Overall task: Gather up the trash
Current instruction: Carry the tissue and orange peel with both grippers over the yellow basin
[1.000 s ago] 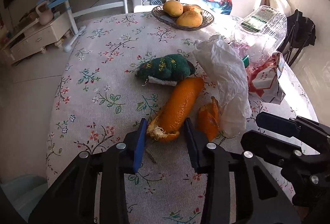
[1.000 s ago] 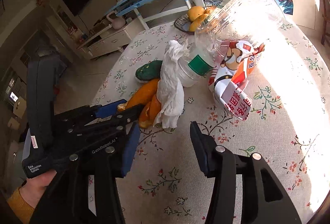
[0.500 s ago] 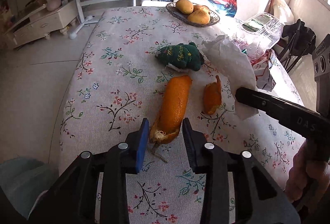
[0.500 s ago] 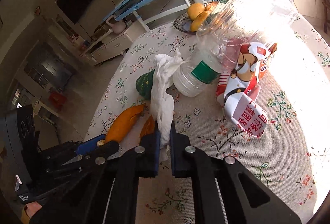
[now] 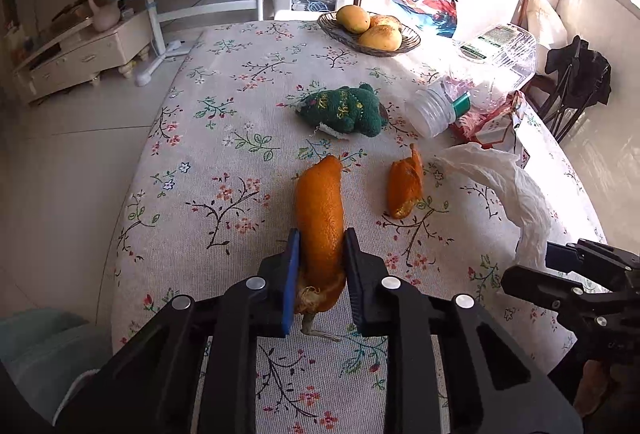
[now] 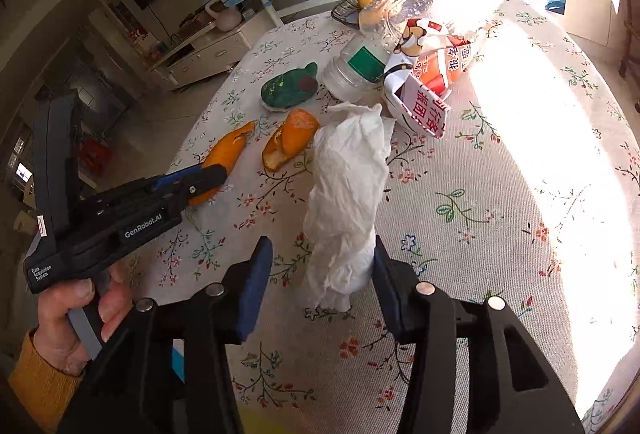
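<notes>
Sunlight washes the floral tablecloth [image 6: 520, 218] beside pale floor tiles [image 5: 72, 154].

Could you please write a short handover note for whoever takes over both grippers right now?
Left gripper: closing on the long orange peel, pads on both sides.
Right gripper: opening; the crumpled white tissue stands between its fingers, against the right one only.
On the table: small orange peel, plastic bottle, snack wrapper. The green plush toy and the fruit basket are not obviously trash.
Done: nothing binned that I can see.
Left: all five pieces.
</notes>
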Demonstrator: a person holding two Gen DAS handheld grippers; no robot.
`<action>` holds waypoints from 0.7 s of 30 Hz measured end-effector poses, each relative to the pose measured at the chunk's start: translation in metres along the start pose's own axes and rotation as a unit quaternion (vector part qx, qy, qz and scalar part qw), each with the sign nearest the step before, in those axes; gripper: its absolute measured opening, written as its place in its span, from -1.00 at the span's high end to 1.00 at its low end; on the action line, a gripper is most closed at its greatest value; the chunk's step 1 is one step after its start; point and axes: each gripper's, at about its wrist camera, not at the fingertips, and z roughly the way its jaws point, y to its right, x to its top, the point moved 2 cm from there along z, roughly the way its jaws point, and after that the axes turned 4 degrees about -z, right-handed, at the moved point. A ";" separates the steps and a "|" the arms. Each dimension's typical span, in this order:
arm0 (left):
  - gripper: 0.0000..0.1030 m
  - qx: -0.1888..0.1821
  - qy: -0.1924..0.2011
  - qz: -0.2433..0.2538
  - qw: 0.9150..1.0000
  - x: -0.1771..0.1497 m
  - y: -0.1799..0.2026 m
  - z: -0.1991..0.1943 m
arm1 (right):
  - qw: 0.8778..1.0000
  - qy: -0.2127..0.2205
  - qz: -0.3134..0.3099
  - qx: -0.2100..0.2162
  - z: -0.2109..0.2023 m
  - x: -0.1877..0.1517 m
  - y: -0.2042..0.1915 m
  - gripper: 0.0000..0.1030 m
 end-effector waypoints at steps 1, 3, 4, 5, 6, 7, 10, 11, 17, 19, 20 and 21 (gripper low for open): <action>0.59 -0.002 0.000 -0.004 1.000 -0.003 -0.002 -0.004 | 1.000 0.005 0.001 -0.004 0.001 0.002 -0.001 0.03; 0.59 -0.011 0.001 -0.023 1.000 -0.010 -0.007 -0.012 | 1.000 0.014 0.007 -0.019 0.005 0.006 -0.002 0.01; 0.59 -0.017 -0.001 -0.033 0.999 -0.014 -0.009 -0.015 | 0.999 0.018 0.009 -0.026 0.007 0.008 -0.002 0.00; 0.59 -0.020 -0.004 -0.041 0.999 -0.017 -0.011 -0.017 | 0.999 0.022 0.011 -0.033 0.011 0.011 -0.004 0.00; 0.59 -0.021 -0.006 -0.045 0.999 -0.021 -0.011 -0.017 | 0.999 0.024 0.008 -0.041 0.012 0.012 -0.004 0.00; 0.58 -0.017 -0.006 -0.046 0.999 -0.023 -0.011 -0.017 | 0.998 0.027 0.001 -0.051 0.013 0.013 -0.005 0.00; 0.44 -0.005 -0.004 -0.041 0.999 -0.024 -0.011 -0.013 | 0.996 0.030 -0.022 -0.083 0.021 0.017 -0.009 0.20; 0.42 -0.002 -0.002 -0.042 0.999 -0.025 -0.011 -0.012 | 0.995 0.027 -0.027 -0.089 0.021 0.014 -0.008 0.43; 0.59 0.000 0.012 -0.024 1.000 -0.025 -0.003 -0.017 | 0.997 0.023 -0.028 -0.074 0.016 0.008 -0.005 0.74; 0.59 0.003 0.027 -0.022 0.999 -0.025 -0.001 -0.028 | 0.997 0.028 -0.031 -0.064 0.010 0.007 -0.009 0.74; 0.59 0.001 0.034 -0.026 0.999 -0.027 -0.002 -0.033 | 0.997 0.031 -0.035 -0.060 0.005 0.006 -0.013 0.74; 0.59 -0.001 0.038 -0.032 0.999 -0.029 -0.003 -0.038 | 0.997 0.036 -0.038 -0.055 0.002 0.006 -0.016 0.74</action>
